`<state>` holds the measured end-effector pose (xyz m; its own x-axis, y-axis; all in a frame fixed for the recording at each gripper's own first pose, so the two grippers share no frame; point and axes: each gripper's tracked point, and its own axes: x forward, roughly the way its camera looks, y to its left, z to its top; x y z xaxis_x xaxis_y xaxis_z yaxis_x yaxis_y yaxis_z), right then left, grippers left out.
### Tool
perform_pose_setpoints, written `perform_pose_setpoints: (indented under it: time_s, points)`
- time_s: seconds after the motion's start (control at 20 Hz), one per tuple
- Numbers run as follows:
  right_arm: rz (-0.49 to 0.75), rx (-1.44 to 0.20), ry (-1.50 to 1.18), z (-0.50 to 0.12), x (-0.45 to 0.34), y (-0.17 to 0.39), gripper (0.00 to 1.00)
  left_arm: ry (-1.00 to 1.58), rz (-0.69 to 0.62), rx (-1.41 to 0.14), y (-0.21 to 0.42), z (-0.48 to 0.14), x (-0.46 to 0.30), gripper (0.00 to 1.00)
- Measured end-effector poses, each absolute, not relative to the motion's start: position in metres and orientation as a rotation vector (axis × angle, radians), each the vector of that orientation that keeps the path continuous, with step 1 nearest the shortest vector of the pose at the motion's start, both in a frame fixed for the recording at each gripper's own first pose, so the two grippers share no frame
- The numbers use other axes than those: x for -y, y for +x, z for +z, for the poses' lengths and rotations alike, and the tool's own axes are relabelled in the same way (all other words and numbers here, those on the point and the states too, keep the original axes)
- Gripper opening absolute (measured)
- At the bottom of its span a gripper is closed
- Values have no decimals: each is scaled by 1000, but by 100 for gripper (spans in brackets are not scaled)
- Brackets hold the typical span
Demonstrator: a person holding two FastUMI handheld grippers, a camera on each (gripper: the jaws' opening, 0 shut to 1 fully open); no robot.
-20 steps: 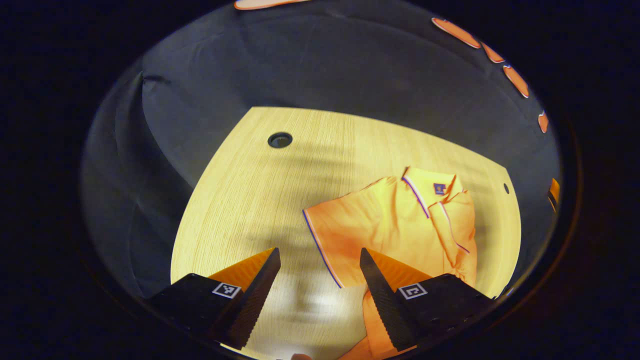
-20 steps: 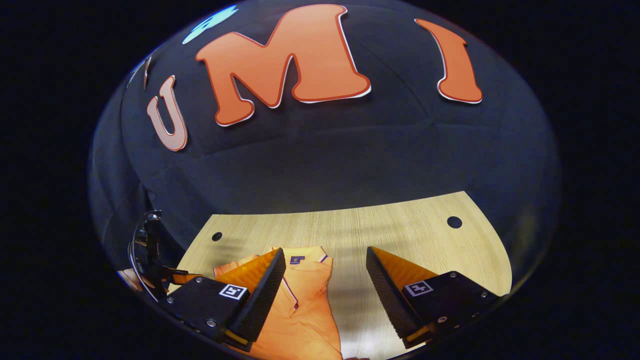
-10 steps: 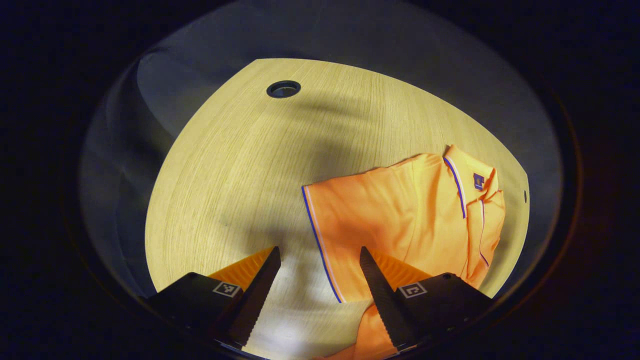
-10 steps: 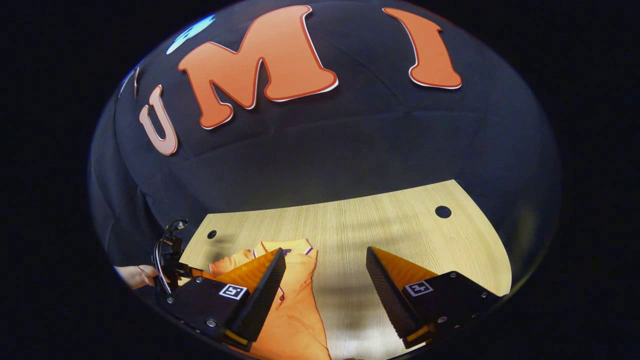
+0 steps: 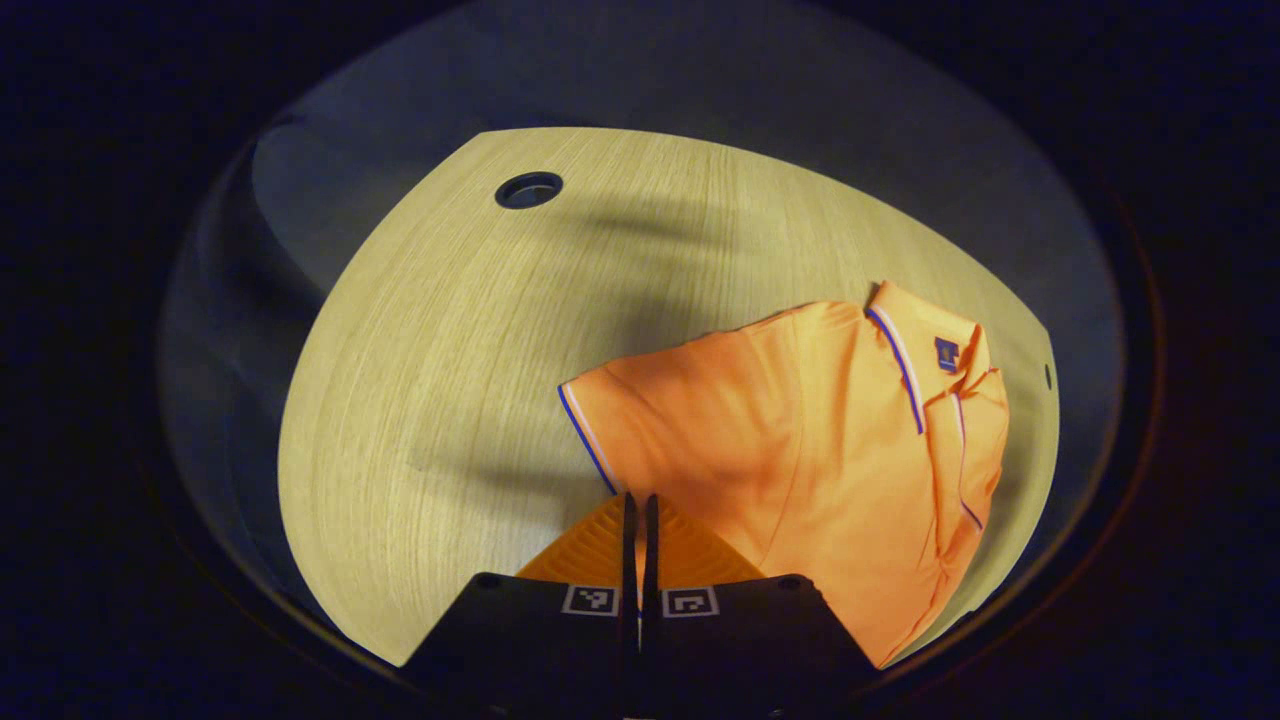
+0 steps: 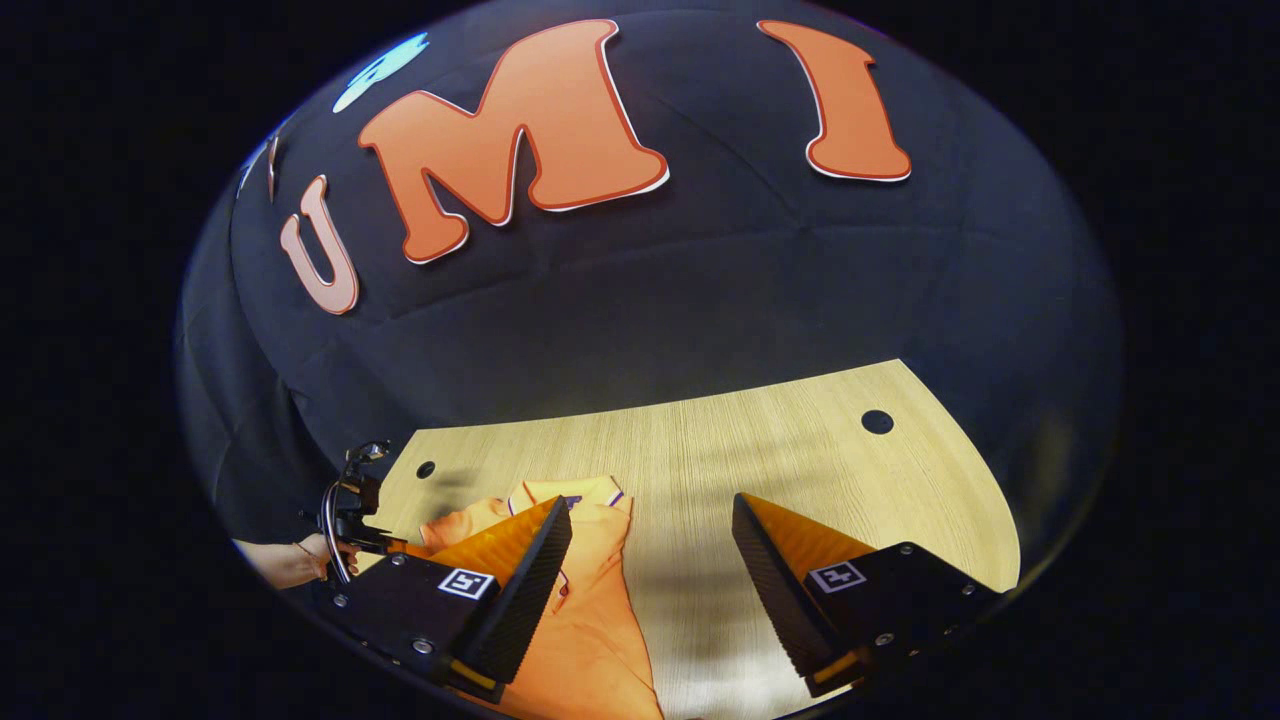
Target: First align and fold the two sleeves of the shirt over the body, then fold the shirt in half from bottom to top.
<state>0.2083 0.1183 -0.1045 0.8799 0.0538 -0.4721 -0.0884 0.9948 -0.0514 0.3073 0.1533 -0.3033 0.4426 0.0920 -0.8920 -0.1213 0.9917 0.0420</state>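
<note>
Left gripper view. Left claw [image 5: 638,510] at 6 o'clock, fingers drawn together to a thin slit. Tips sit right at the striped cuff of the near sleeve [image 5: 600,440]; whether cloth is caught between them cannot be told, the pinch point is hidden by the fingers themselves. Orange shirt [image 5: 830,450] lies on the counter [image 5: 450,340] from centre out to 3 o'clock, collar [image 5: 920,350] toward 2 o'clock. The far side of the shirt looks already laid over the body near the placket, bunched a little along the 3 o'clock edge. Near sleeve spread flat, pointing to 9 o'clock.

Judgement: one sleeve seems folded, this one is the step in hand; the bottom-to-top fold is not yet done. Hem lies out of sight below 5 o'clock.

Room: bare counter from 8 to 12 o'clock, one cable hole [image 5: 528,189] at 11. Counter edge close behind the collar at 2 to 3 o'clock, so little slack there.

Right gripper view. Right claw [image 6: 650,535] at 6 o'clock, fingers wide apart, holding nothing, above the shirt's right flank. Shirt at 7 o'clock, collar just past the left finger. The other gripper and a hand [image 6: 300,560] at 8 o'clock. Open counter from 12 round to 4 o'clock, hole [image 6: 877,421] at 2, far edge against the booth wall.
</note>
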Motion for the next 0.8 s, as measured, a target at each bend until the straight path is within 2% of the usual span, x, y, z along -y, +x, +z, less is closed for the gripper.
perform_pose_setpoints:
  time_s: [0.15, 0.45, 0.8]
  points:
    - [73, -480, -88, -101, -120, 204, 99, -80, 78, -1086, 307, -296, -136, 1]
    - [64, -431, -96, -89, -125, 195, 98, -36, -42, -993, 302, -236, -96, 1]
    - [46, -386, -100, -75, -121, 178, 98, 22, -183, -946, 299, -197, -19, 1]
